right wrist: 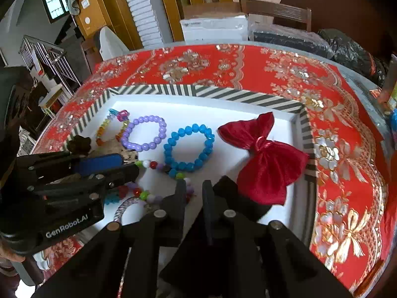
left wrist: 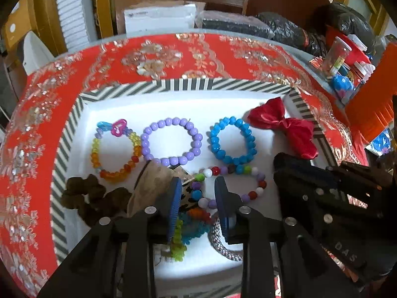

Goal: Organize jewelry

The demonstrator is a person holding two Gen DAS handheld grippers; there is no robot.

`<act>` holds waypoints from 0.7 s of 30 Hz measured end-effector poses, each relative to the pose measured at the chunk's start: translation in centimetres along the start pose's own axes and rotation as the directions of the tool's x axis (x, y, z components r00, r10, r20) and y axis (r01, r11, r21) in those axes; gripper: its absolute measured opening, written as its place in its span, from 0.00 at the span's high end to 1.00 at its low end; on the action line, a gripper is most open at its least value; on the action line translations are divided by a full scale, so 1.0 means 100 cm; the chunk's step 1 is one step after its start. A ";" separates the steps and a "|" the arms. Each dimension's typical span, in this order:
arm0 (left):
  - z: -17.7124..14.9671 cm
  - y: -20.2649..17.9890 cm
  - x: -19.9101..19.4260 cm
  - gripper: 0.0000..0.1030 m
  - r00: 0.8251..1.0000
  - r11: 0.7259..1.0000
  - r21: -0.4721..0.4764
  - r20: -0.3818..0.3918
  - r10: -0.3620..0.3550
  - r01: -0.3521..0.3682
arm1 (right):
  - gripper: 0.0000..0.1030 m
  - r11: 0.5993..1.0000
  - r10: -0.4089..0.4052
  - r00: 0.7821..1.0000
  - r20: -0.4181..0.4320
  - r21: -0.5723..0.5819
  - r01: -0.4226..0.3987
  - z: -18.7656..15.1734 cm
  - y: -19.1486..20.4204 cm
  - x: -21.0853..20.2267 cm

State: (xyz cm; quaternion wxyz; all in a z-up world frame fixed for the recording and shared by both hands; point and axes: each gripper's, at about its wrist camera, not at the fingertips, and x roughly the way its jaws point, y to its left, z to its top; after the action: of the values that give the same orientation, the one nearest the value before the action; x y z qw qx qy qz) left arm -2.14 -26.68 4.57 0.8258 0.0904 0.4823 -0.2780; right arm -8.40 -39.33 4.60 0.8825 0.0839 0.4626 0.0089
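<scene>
A red cloth (right wrist: 285, 64) with gold and silver flowers covers the tabletop (right wrist: 359, 79). Behind it stand a wooden chair (right wrist: 275, 10), a white box (right wrist: 213, 28) and black plastic bags (left wrist: 347, 22). At the tabletop's right end sit a clear jar (left wrist: 337, 57) and a blue ball (left wrist: 343, 85). Far left, a metal stair railing (right wrist: 42, 57) and a small window (right wrist: 55, 3) show.

Three bead bracelets (left wrist: 171, 141) side by side in the tray (left wrist: 183, 84), bow (left wrist: 285, 126) at their right.
</scene>
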 end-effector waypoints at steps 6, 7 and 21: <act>-0.005 -0.006 -0.022 0.75 0.998 1.000 0.001 0.055 0.030 -0.030 | 0.72 0.999 -0.005 0.998 0.056 0.035 0.003 -0.013 0.000 -0.025; -0.007 -0.007 -0.026 0.75 0.997 0.999 0.007 0.066 0.039 -0.039 | 0.71 0.999 -0.008 0.998 0.066 0.046 0.005 -0.016 -0.001 -0.030; -0.032 -0.024 -0.077 0.75 0.982 0.995 0.025 0.167 0.089 -0.095 | 0.61 0.988 -0.050 0.991 0.122 0.151 0.032 -0.052 -0.005 -0.069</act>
State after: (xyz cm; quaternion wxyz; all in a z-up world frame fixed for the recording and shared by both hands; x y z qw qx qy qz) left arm -8.74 -24.45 9.72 0.8734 0.1026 0.4027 -0.2539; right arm -16.60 -39.78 7.28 0.9011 0.1403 0.4074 -0.0492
